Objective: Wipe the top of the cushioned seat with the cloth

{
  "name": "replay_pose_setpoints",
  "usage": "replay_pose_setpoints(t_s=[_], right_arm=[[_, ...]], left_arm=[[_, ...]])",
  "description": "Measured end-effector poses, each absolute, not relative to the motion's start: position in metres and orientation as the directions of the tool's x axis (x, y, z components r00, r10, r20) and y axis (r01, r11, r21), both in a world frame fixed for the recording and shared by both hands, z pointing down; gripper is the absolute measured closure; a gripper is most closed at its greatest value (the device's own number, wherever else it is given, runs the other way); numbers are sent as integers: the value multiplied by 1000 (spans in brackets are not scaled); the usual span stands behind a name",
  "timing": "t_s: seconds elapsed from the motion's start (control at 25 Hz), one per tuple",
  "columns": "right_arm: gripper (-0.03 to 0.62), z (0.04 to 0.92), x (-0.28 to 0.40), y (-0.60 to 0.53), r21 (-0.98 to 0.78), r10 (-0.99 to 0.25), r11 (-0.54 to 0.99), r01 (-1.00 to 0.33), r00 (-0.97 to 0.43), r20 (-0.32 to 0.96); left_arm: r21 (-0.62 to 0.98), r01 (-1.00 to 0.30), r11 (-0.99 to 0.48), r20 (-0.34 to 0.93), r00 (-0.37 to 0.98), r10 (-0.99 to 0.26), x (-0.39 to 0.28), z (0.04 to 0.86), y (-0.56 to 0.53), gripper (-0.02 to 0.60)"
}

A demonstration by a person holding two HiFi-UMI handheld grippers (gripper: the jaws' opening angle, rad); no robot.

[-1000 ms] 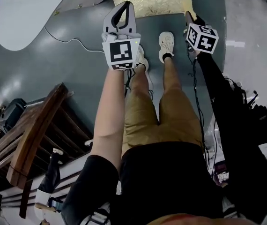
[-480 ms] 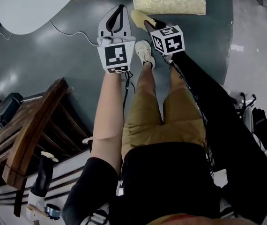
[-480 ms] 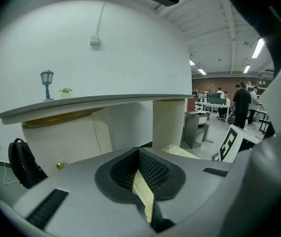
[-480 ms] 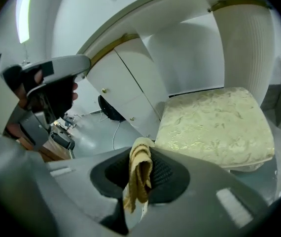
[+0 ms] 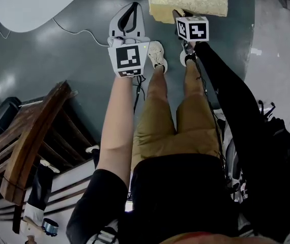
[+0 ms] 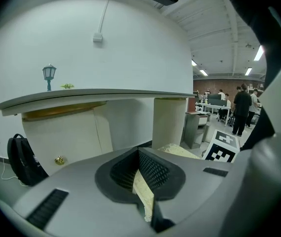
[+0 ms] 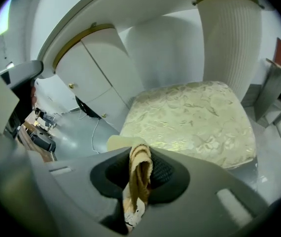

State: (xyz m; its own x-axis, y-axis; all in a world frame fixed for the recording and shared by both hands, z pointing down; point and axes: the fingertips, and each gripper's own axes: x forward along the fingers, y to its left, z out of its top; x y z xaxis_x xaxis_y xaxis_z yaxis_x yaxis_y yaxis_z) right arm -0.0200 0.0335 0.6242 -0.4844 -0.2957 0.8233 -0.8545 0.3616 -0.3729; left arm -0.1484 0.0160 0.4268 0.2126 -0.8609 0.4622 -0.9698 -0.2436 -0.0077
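A large open-plan lab hall: at two o'clock in the left gripper view, ceiling strip lights [image 6: 259, 53] run over people standing at distant desks [image 6: 240, 107]. In the head view, a thin white cable [image 5: 79, 29] trails across polished grey flooring [image 5: 74, 75] at eleven o'clock, and dark wooden chairs [image 5: 28, 146] stand stacked at eight o'clock.

Both arms reach forward and down. The left gripper [image 5: 133, 10] has its jaws together; the right gripper's [image 7: 140, 156] jaws pinch the cloth [image 7: 137, 184].
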Motion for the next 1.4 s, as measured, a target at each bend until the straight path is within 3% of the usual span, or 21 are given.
replay_pose_setpoints(t_s=[0.68,0.84,1.0,1.4], right_arm=[[537,633,243,-33,-141,-401,165,-976,-197,895],[537,634,295,-43,-22,-404,118,-993,-68,912],[537,629,326,-48,65,-409,68,-996,32,912],[537,626,345,-41,29,-430,53,-998,4,903]], left_arm=[[-9,-949,-314,454,276,-847,-48,421,-40,575],[-13,-947,-322,457,281,-844,-26,421,-50,575],[-13,-943,-332,456,290,-841,-12,422,-57,575],[-26,-937,-349,450,301,-841,24,413,-64,575]])
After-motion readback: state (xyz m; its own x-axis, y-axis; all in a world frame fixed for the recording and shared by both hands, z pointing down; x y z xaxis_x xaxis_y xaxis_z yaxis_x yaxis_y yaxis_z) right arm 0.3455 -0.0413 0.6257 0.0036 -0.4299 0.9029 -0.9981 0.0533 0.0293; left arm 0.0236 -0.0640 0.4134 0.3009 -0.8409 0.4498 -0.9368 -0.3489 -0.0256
